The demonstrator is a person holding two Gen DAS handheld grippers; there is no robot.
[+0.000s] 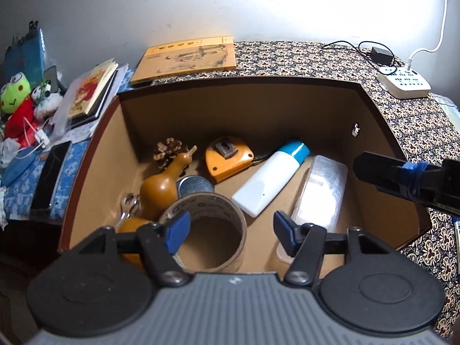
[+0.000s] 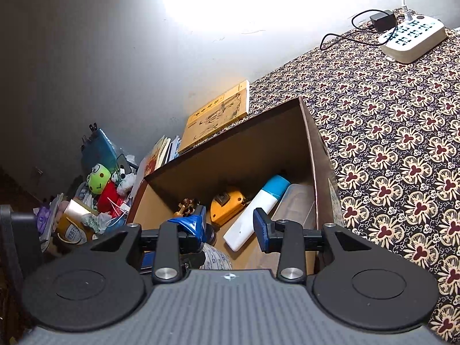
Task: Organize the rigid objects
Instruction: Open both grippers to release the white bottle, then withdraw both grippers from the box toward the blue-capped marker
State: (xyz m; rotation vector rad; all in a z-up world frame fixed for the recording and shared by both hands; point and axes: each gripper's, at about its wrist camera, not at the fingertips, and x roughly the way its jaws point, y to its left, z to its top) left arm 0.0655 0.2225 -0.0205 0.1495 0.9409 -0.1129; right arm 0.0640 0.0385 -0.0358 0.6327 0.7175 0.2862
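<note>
Left tongs (image 1: 231, 231) open, empty, over brown cardboard tape roll (image 1: 205, 231) in brown cardboard box (image 1: 238, 109); white blue-capped bottle (image 1: 268, 178) at one o'clock. Right tongs (image 2: 230, 224) open, empty.

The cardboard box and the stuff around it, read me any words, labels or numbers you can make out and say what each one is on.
None can be quoted with confidence.
Yellow paperback book behind the brown cardboard box: a line of characters above an ink drawing, too blurred to read.
Brown packing tape roll: small print on its core, too small.
Round paper tub left of the box: dark characters, illegible.
White bottle with blue cap: no text visible.
</note>
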